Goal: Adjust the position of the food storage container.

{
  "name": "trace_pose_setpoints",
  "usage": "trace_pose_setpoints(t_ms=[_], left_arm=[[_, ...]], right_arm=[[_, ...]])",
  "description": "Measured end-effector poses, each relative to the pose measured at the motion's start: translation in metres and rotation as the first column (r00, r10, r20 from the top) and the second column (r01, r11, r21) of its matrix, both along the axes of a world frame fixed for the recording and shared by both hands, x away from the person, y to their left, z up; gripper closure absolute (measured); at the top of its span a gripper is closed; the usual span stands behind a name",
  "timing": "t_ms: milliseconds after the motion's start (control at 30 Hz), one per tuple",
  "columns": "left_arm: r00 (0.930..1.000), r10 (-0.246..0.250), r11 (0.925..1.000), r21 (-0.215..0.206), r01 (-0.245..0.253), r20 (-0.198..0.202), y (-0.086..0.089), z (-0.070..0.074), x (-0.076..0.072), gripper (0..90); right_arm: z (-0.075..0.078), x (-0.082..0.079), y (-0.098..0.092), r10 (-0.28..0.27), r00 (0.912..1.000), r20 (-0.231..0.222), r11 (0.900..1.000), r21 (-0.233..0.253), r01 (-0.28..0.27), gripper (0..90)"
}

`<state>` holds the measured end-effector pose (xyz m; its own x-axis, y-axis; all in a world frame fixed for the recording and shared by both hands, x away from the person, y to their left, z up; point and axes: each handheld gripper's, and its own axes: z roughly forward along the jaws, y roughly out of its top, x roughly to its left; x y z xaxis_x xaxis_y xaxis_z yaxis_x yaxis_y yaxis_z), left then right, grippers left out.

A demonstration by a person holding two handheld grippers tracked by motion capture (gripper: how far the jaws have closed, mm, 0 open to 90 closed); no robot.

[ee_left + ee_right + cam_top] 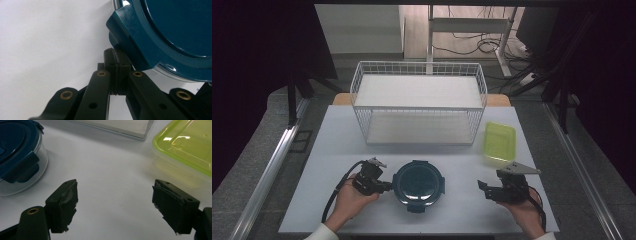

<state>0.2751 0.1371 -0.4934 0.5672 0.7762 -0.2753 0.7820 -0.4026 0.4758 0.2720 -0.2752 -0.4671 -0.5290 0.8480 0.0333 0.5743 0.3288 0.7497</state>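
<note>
High view: round, dark-teal-lidded clear container (418, 186), probably glass, heavy, slick, near front edge; best gripped by latch tab. Left gripper (384, 187) clenched beside it; right gripper (486, 190) released.

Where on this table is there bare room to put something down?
Bare patches: the left strip beside the wire rack, and the stretch between the round blue container and the right gripper, in front of the green box. It is crowded where the left gripper meets the container's rim.
</note>
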Motion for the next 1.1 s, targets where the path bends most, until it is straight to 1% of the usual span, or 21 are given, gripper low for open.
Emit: trace_pose_setpoints(t_ms=[167,233,267,300,333,400,433,467,533,567,600,633,700,733,800,833,867,900,967,1033,1100], left_arm=[[0.9999,-0.016,0.9999,0.005,0.016,0.001,-0.003,0.000,0.001,90.0],[0.9998,-0.018,0.9998,-0.003,0.018,0.000,-0.003,0.000,0.001,90.0],[0.9996,-0.027,0.9996,-0.003,0.027,-0.004,-0.002,0.000,0.002,90.0],[0.9997,-0.025,0.9995,-0.019,0.025,0.000,0.002,0.001,0.002,90.0],[0.9997,-0.025,0.9995,-0.019,0.025,0.000,0.002,0.001,0.002,90.0],[0.9998,-0.005,0.9992,-0.039,0.006,0.021,0.009,0.006,0.002,90.0],[0.9986,0.026,0.9976,-0.065,-0.023,0.045,0.019,0.012,0.000,90.0],[0.9986,0.026,0.9976,-0.065,-0.023,0.045,0.019,0.012,0.000,90.0],[0.9956,0.049,0.9956,-0.084,-0.043,0.080,0.030,0.018,-0.003,89.9],[0.9905,0.080,0.9912,-0.115,-0.067,0.112,0.037,0.021,-0.007,86.3],[0.9905,0.080,0.9912,-0.115,-0.067,0.112,0.037,0.021,-0.007,81.5],[0.9872,0.091,0.9896,-0.122,-0.075,0.131,0.040,0.023,-0.009,81.5],[0.9801,0.113,0.9875,-0.127,-0.093,0.163,0.043,0.026,-0.011,69.0],[0.9783,0.115,0.9869,-0.132,-0.093,0.172,0.044,0.027,-0.012,61.2],[0.9768,0.132,0.9835,-0.145,-0.108,0.169,0.045,0.031,-0.012,44.2],[0.9749,0.139,0.9821,-0.150,-0.114,0.174,0.045,0.033,-0.012,32.5],[0.9737,0.139,0.9812,-0.158,-0.111,0.180,0.045,0.033,-0.013,27.9],[0.9729,0.147,0.9794,-0.164,-0.118,0.178,0.045,0.034,-0.014,27.9],[0.9722,0.157,0.9748,-0.185,-0.124,0.174,0.046,0.035,-0.014,22.9],[0.9741,0.158,0.9713,-0.203,-0.124,0.161,0.046,0.035,-0.014,20.8],[0.9754,0.151,0.9740,-0.193,-0.119,0.161,0.046,0.035,-0.014,19.5]], right_arm=[[0.001,-0.001,0.002,-0.008,0.9999,0.015,1.000,0.005,0.008,20.7],[0.004,-0.003,0.004,0.000,0.9992,0.041,1.000,0.027,-0.001,20.9],[0.004,-0.003,0.004,0.000,0.9992,0.041,1.000,0.027,-0.001,20.9],[0.006,-0.004,0.005,0.014,0.9988,0.048,0.998,0.057,-0.017,20.9],[0.006,-0.004,0.005,0.014,0.9988,0.048,0.998,0.057,-0.017,20.9],[0.011,-0.004,0.009,0.031,0.9984,0.046,0.995,0.093,-0.035,20.7],[0.013,-0.005,0.011,0.030,0.9985,0.045,0.995,0.098,-0.034,20.7],[0.013,-0.005,0.011,0.030,0.9985,0.045,0.995,0.098,-0.034,20.7],[0.016,-0.006,0.015,0.028,0.9992,0.030,0.994,0.103,-0.031,20.7],[0.020,-0.007,0.019,0.032,0.9993,0.020,0.995,0.094,-0.034,20.7],[0.020,-0.007,0.019,0.032,0.9993,0.020,0.995,0.094,-0.034,20.7],[0.022,-0.007,0.020,0.033,0.9993,0.020,0.995,0.096,-0.035,20.7],[0.024,-0.006,0.022,0.029,0.9994,0.018,0.993,0.115,-0.031,20.7],[0.023,-0.005,0.023,0.028,0.9995,0.016,0.991,0.133,-0.030,20.6],[0.019,-0.005,0.024,0.040,0.9992,0.008,0.983,0.182,-0.041,20.9],[0.014,-0.004,0.025,0.081,0.9958,-0.042,0.968,0.241,-0.068,21.2],[0.014,-0.005,0.026,0.093,0.9945,-0.048,0.967,0.243,-0.079,21.2],[0.014,-0.005,0.026,0.093,0.9945,-0.048,0.967,0.243,-0.079,21.2],[0.015,-0.006,0.025,0.098,0.9945,-0.037,0.971,0.224,-0.087,21.1],[0.016,-0.007,0.025,0.106,0.9937,-0.037,0.969,0.229,-0.094,21.0],[0.015,-0.008,0.025,0.112,0.9927,-0.043,0.970,0.223,-0.100,20.7]])
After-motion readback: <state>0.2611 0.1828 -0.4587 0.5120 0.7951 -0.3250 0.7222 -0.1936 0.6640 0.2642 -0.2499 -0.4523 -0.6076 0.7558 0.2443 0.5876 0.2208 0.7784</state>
